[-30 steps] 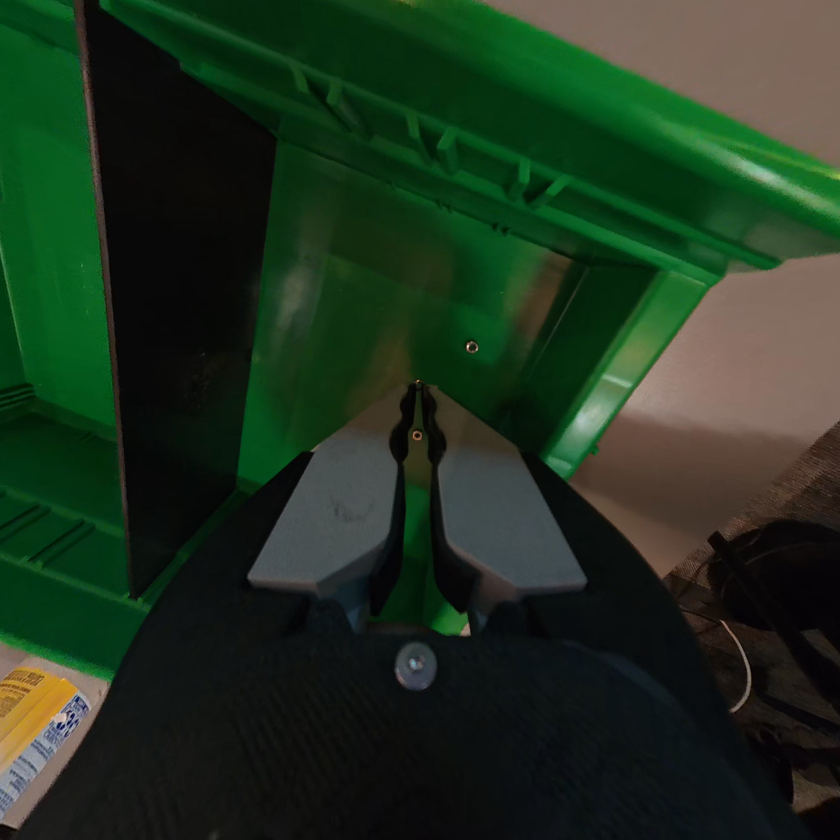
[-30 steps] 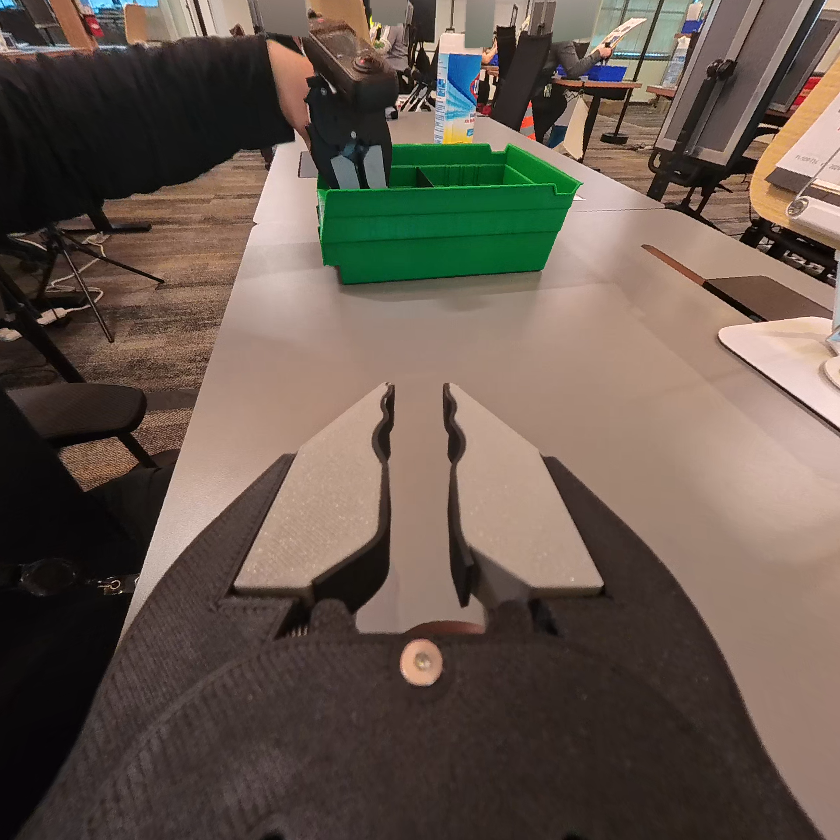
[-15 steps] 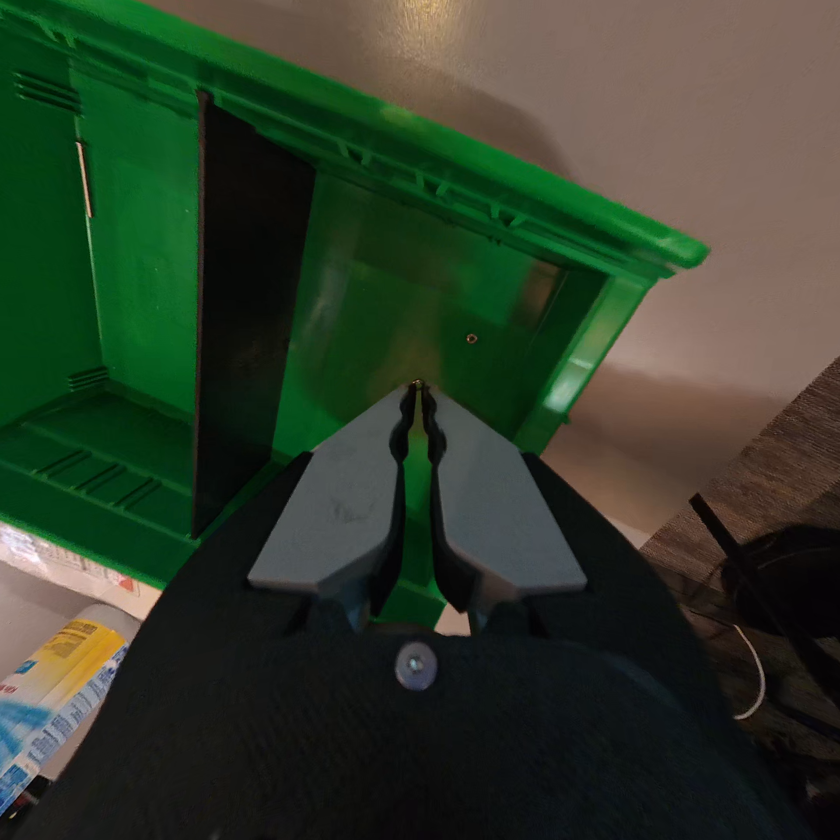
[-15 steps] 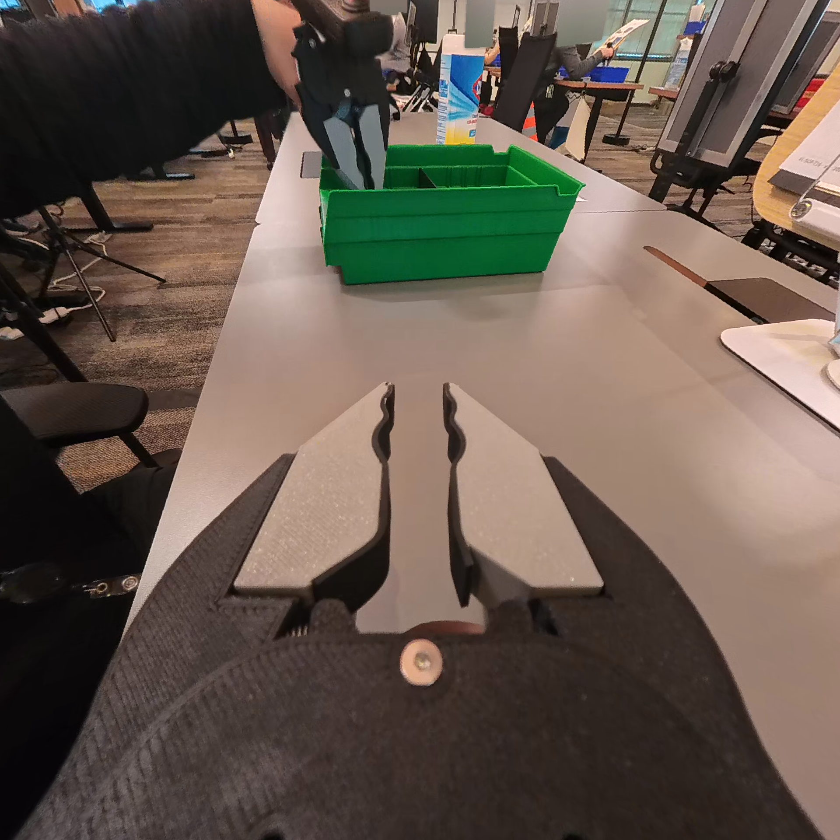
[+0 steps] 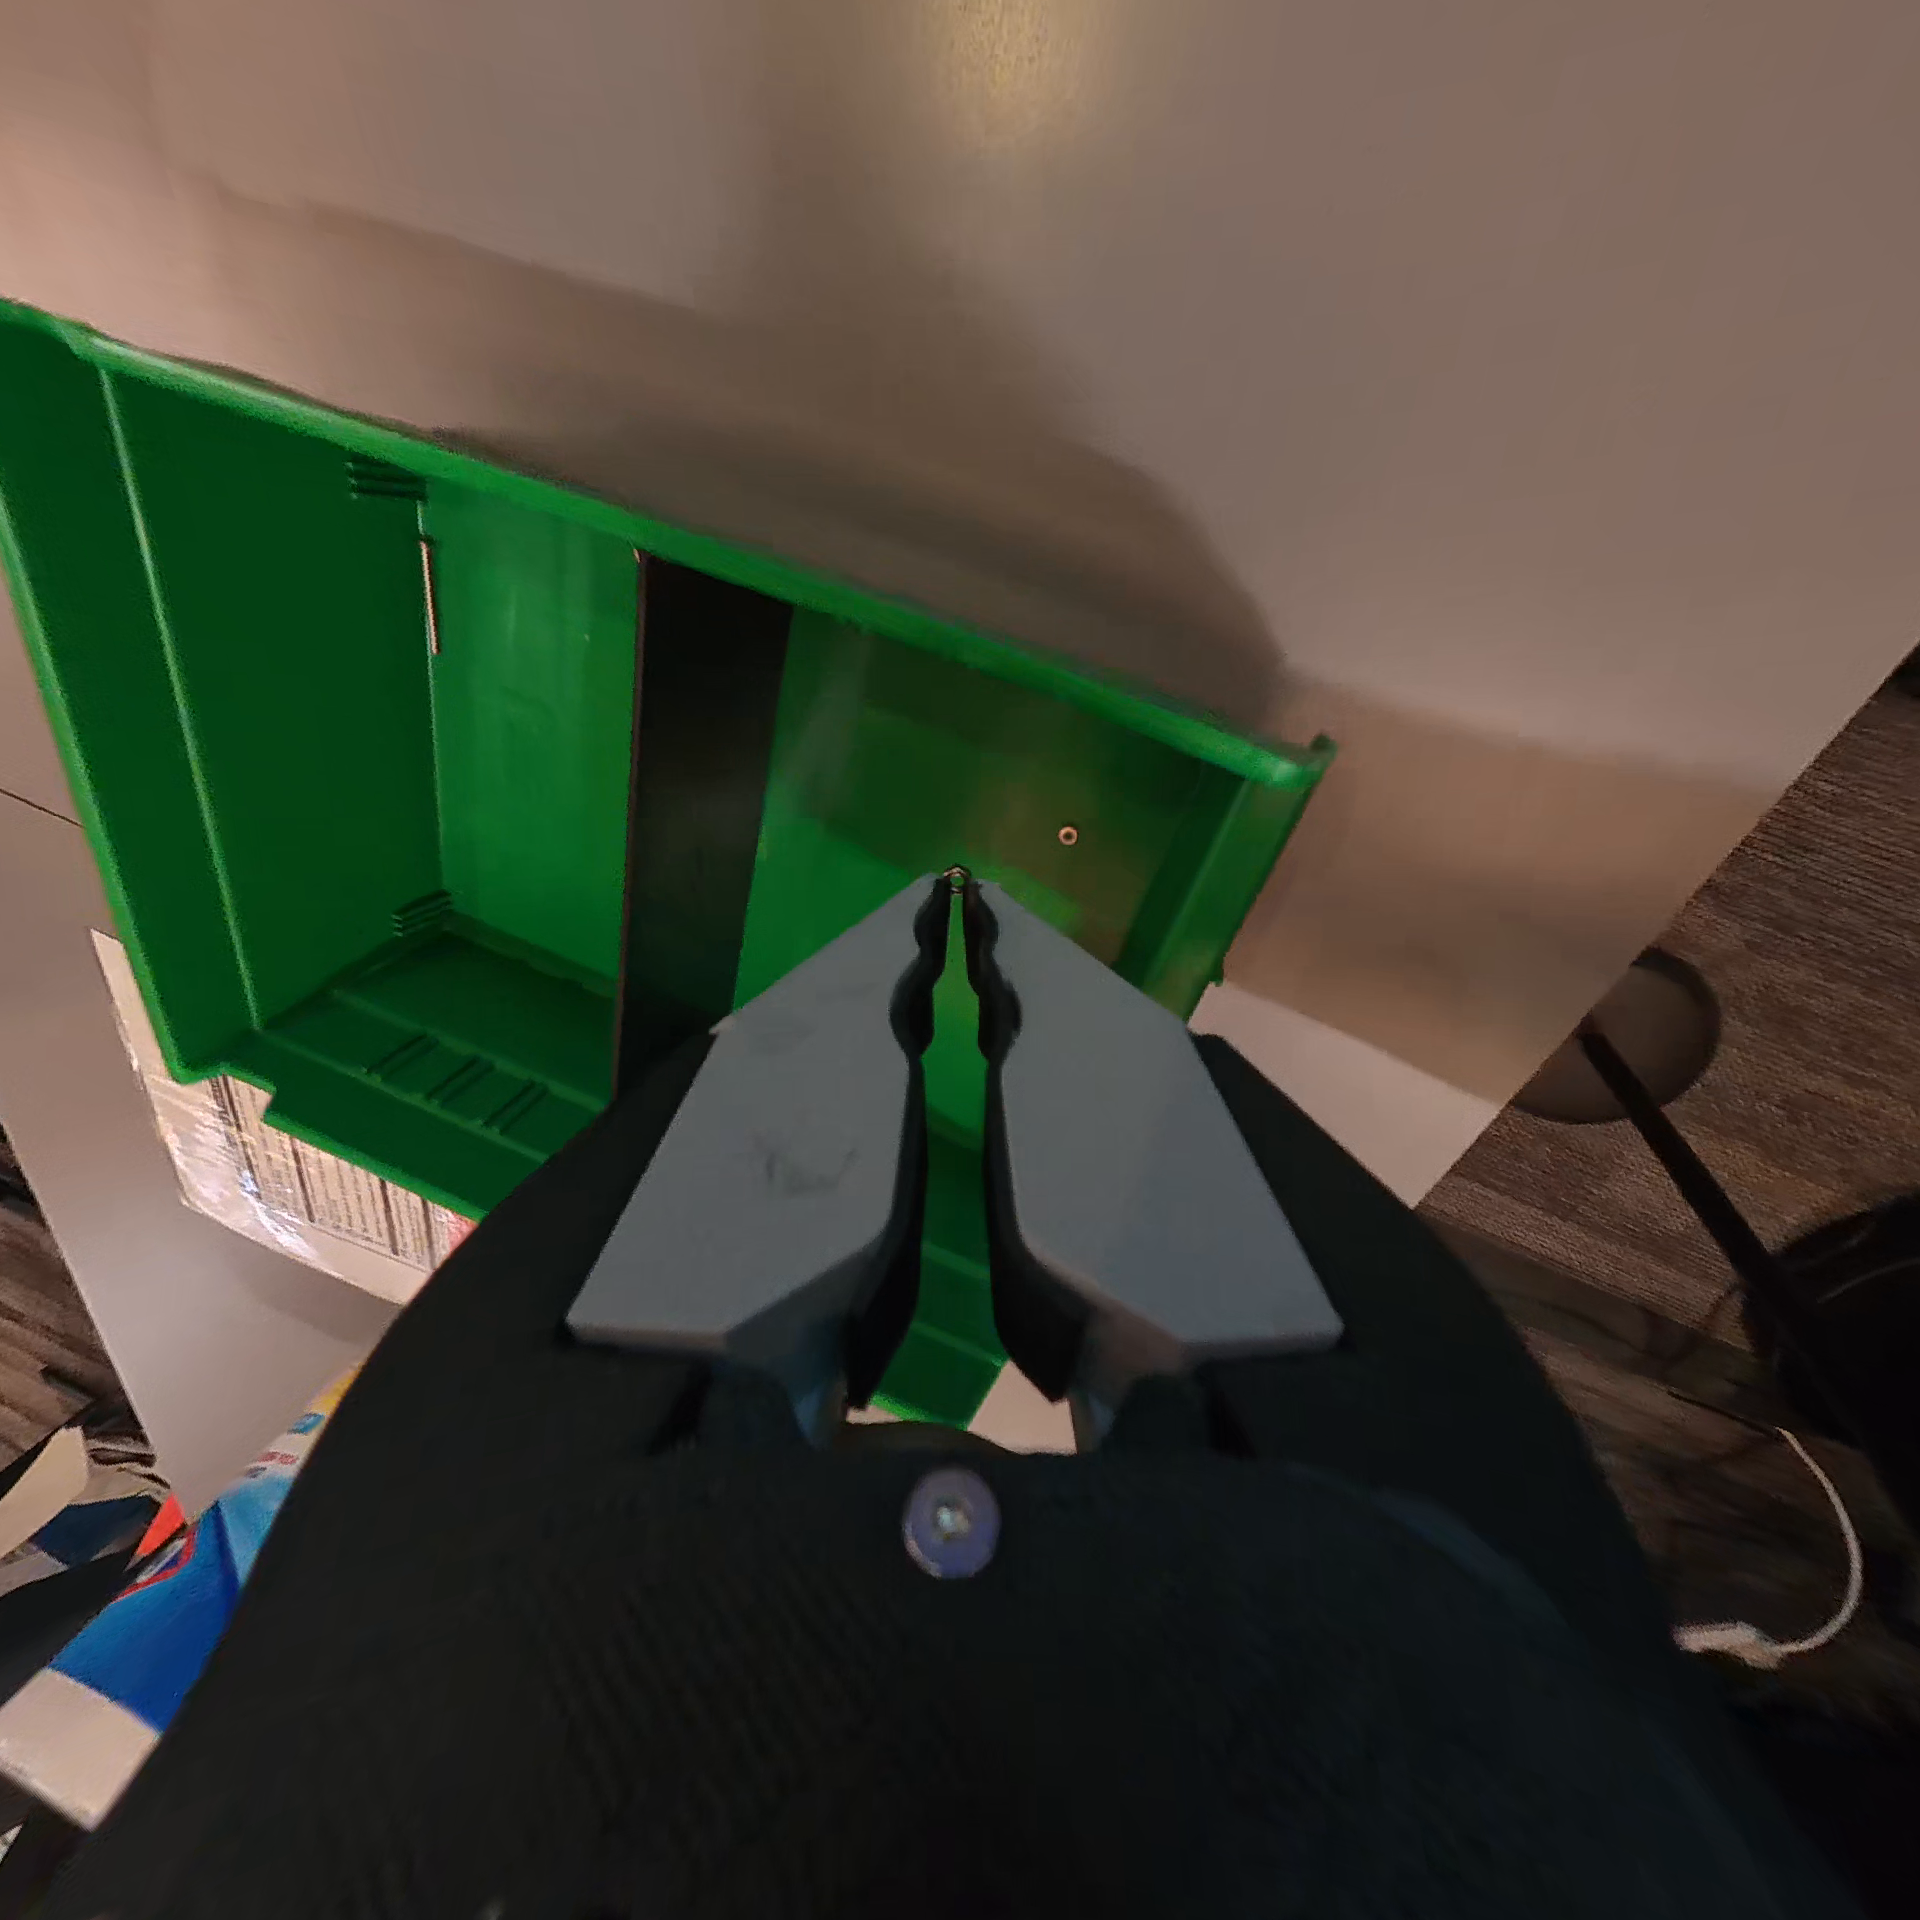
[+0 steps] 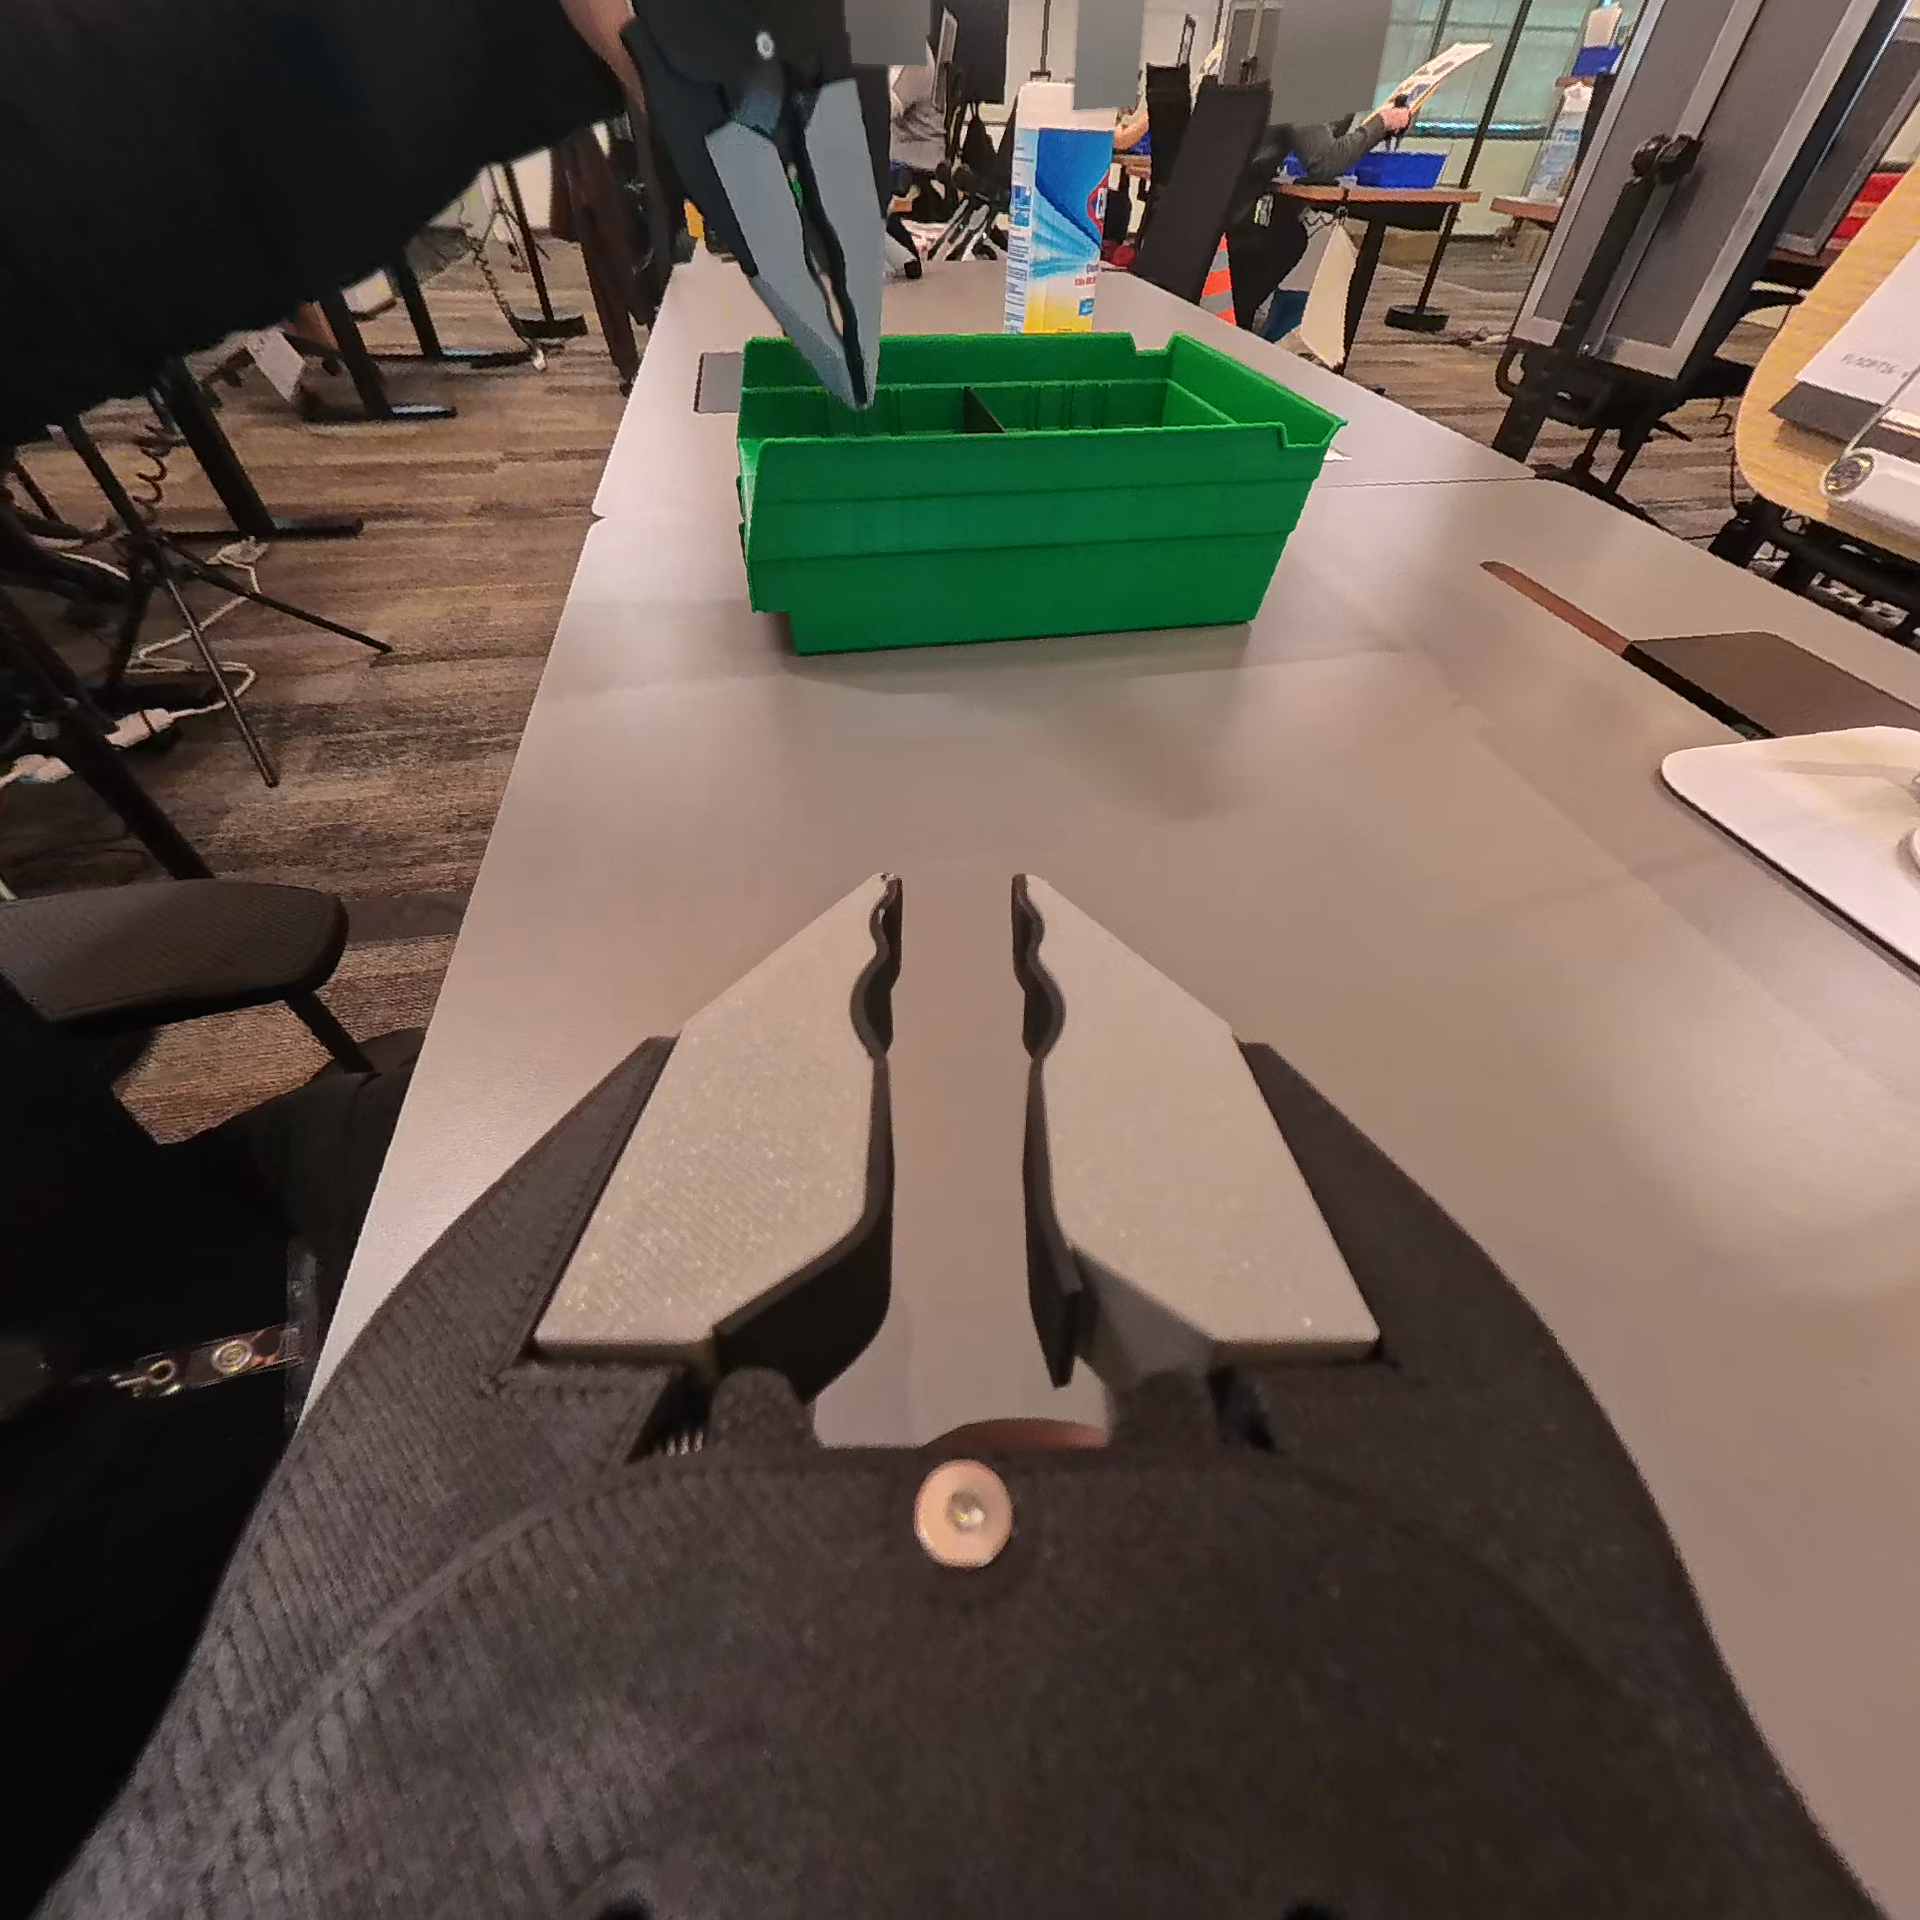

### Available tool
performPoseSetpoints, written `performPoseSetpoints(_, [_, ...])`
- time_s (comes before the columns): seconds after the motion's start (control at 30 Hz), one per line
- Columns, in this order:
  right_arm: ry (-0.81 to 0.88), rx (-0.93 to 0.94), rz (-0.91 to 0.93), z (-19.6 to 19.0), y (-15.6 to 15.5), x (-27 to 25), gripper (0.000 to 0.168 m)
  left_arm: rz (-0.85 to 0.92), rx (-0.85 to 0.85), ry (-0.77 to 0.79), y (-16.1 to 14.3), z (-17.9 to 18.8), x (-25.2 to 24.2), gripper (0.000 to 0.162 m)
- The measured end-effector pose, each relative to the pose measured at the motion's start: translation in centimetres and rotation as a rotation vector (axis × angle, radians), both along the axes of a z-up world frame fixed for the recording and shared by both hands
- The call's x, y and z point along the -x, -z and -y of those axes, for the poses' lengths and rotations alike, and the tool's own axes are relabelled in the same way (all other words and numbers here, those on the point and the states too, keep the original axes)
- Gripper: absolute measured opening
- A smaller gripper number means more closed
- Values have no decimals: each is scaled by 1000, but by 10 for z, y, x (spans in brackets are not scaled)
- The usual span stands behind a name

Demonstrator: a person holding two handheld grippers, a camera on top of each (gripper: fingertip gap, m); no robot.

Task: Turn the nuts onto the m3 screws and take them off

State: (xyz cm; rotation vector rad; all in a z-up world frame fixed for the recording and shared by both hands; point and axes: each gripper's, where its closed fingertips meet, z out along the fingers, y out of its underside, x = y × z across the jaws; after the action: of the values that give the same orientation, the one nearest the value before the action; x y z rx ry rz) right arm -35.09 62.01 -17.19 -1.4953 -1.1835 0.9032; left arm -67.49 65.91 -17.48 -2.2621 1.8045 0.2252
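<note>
My left gripper [image 5: 956,883] is shut, pinching a tiny metal nut [image 5: 956,879] at its tips, above the right compartment of a green bin [image 5: 312,675]. A second small nut [image 5: 1067,834] lies on the bin floor just beyond the tips. A thin screw [image 5: 429,597] lies in the left compartment, past a black divider [image 5: 696,790]. In the right wrist view the left gripper [image 6: 857,400] hangs tips-down over the bin's [image 6: 1029,520] near left corner. My right gripper [image 6: 956,894] is open and empty, low over the grey table [image 6: 1143,790], well short of the bin.
A blue and yellow wipes canister [image 6: 1055,223] stands behind the bin. A white pad [image 6: 1808,810] and a dark strip [image 6: 1766,686] lie at the table's right. A black chair [image 6: 166,945] stands off the left edge. A person's black sleeve [image 6: 260,156] reaches in from the upper left. Spacing between my two grippers at the tips: around 35 cm. The thin screw [image 5: 429,597] is closer to my left gripper, around 25 cm from its tips; the right tips are 45 cm off.
My left gripper has lifted up and back from the bin floor with the nut still in its tips, so more of the bin shows. My right gripper has not moved.
</note>
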Motion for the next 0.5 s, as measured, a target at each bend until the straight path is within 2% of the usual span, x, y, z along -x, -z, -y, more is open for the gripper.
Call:
performPoseSetpoints(0.27, [1, 9, 8, -1, 3, 1, 18, -9, -15, 72, -12, -3, -36, 1])
performPoseSetpoints(0.5, [0, 17, 20, -1, 7, 2, 18, 23, -13, 160, -11, -9, -82, 1])
